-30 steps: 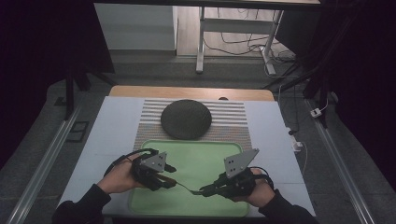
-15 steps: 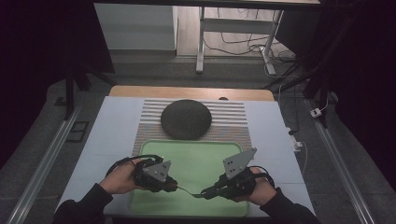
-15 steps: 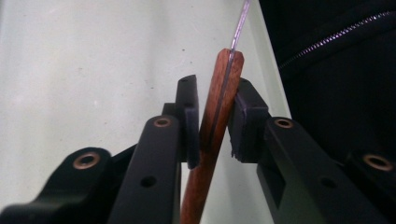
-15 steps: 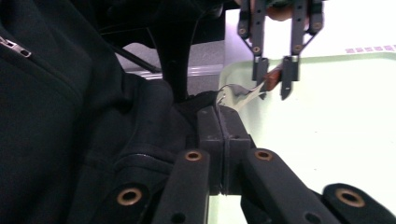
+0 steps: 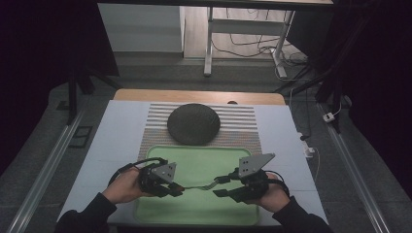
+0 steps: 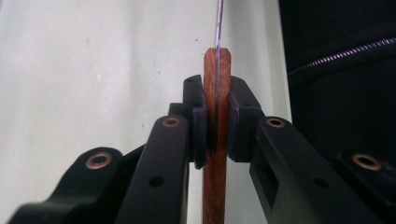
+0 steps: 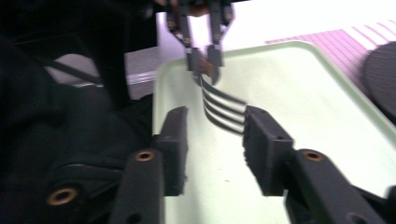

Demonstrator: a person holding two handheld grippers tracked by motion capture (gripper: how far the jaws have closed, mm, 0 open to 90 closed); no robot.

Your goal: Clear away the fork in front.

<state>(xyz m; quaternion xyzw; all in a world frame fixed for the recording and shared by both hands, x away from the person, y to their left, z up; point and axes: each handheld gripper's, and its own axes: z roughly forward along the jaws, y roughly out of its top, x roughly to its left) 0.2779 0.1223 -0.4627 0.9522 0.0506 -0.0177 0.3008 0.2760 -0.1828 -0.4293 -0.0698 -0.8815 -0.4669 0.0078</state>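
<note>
**Fork held over the green tray**

Where the left gripper (image 6: 217,121) pinches the fork (image 5: 197,186), its own view cuts the wooden handle (image 6: 215,186) off at the bottom edge and shows the metal neck as a thin line running out at the top. The handle is smooth reddish-brown wood with a steel strip along its edge, clamped between two black pads (image 6: 198,123). In the right gripper view the four curved steel tines (image 7: 224,114) are slightly blurred; the right gripper (image 7: 215,154) stands spread, one jaw on each side of them, not touching. In the high view the one fork spans between the two grippers above the pale green tray (image 5: 204,160), a smooth rounded rectangle. Beyond it, one dark round disc (image 5: 193,123) lies on a striped mat (image 5: 240,124) on the counter (image 5: 119,131).
</note>
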